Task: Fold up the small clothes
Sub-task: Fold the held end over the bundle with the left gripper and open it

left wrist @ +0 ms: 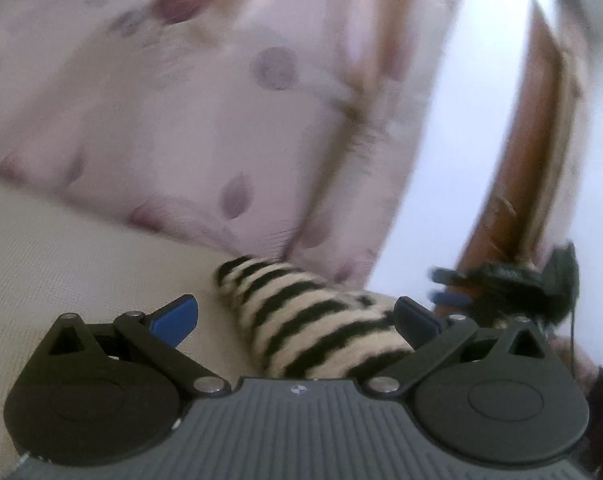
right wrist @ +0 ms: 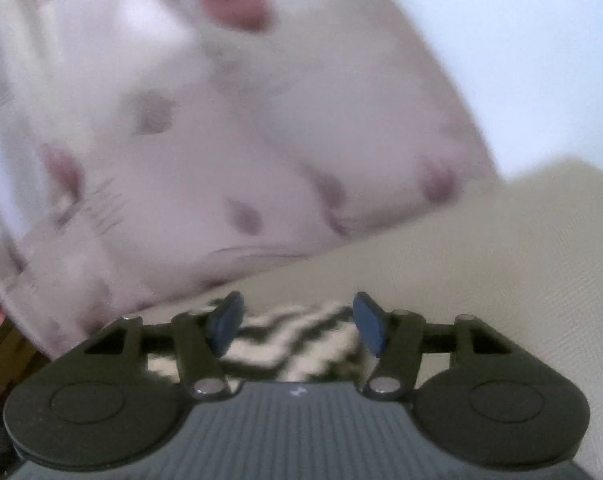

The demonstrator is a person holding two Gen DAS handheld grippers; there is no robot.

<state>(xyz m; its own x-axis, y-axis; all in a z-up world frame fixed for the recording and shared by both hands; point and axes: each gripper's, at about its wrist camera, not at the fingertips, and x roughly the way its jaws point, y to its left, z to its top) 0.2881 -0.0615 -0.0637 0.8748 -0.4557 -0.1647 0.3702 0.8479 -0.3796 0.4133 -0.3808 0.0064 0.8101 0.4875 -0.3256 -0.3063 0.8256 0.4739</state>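
Note:
A small cream garment with black stripes (left wrist: 313, 320) lies on the beige bed surface (left wrist: 61, 264). My left gripper (left wrist: 297, 316) is open, its blue pads wide apart, with the striped cloth lying between the jaws near the right pad. In the right wrist view the same striped garment (right wrist: 293, 340) lies under and between the blue pads of my right gripper (right wrist: 297, 328), which is open. The other gripper (left wrist: 501, 280) shows blurred at the right edge of the left wrist view. Both views are motion-blurred.
A white pillow with purple and pink leaf print (left wrist: 161, 120) stands close behind the garment; it also fills the right wrist view (right wrist: 221, 120). A brown wooden post (left wrist: 521, 184) and a pale wall (left wrist: 453, 140) are at the right.

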